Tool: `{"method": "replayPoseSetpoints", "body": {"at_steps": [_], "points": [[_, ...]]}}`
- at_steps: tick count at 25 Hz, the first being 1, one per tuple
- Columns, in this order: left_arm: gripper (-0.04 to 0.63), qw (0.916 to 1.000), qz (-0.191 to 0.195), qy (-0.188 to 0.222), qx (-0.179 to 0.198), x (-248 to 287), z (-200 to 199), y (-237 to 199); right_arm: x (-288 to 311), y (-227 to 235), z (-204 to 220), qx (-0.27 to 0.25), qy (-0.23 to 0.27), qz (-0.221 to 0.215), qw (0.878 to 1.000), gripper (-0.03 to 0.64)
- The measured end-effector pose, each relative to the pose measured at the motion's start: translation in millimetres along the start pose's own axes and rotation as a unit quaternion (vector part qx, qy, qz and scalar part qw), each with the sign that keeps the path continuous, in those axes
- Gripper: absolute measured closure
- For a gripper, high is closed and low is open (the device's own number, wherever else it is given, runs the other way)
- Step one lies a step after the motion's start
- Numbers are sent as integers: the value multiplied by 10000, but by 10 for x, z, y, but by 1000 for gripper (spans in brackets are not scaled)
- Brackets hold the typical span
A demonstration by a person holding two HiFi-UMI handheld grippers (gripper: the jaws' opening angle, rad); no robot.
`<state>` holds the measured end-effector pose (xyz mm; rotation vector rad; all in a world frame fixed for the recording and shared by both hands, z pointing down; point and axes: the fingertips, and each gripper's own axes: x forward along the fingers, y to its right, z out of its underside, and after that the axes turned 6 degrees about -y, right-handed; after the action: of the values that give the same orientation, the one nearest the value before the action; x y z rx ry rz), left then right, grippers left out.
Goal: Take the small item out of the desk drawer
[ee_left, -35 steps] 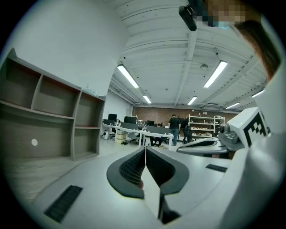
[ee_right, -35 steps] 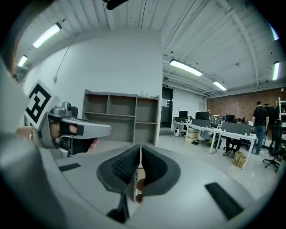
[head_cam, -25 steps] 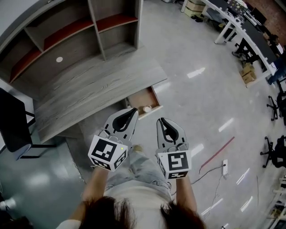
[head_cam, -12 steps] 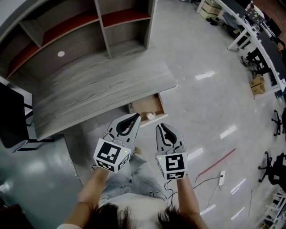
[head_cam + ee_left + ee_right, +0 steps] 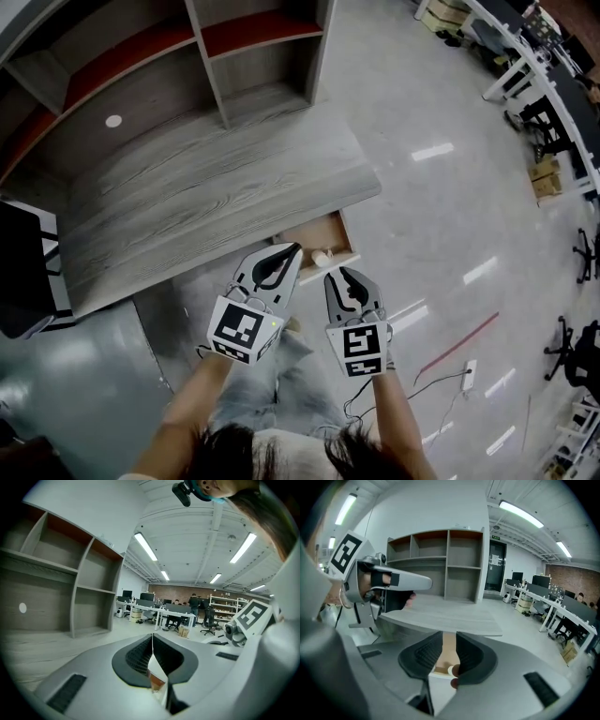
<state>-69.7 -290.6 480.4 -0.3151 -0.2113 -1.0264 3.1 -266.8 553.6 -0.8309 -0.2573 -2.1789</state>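
The grey wooden desk [image 5: 216, 187] has a small drawer [image 5: 302, 236] pulled out under its near right edge. A small white item [image 5: 322, 256] lies at the drawer's front right. In the right gripper view this item [image 5: 451, 670] shows through the gap between the jaws, on the drawer's wooden bottom [image 5: 448, 652]. My right gripper [image 5: 337, 273] hangs just in front of the drawer, open, its jaws having just been opening with nothing gripped. My left gripper [image 5: 294, 248] hovers beside it over the drawer's near left side, shut and empty, its tips meeting [image 5: 152, 634].
A grey shelf unit with red boards [image 5: 234, 47] stands at the back of the desk. A dark chair [image 5: 23, 272] is at the left. On the glossy floor to the right lie a power strip [image 5: 470, 372] and a red cable. Office desks [image 5: 534, 75] line the far right.
Both grippers have sunk and come closer to the open drawer. The right gripper's jaws have parted from shut to a narrow gap. The left gripper stays shut.
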Motion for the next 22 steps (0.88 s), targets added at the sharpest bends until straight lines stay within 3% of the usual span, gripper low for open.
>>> {"method": "replayPoseSetpoints", "body": {"at_steps": [22], "points": [[578,9986,335,-382,-176,831,882,-269,1336,109,1081,-499,-1377,-241,9889,466]]}}
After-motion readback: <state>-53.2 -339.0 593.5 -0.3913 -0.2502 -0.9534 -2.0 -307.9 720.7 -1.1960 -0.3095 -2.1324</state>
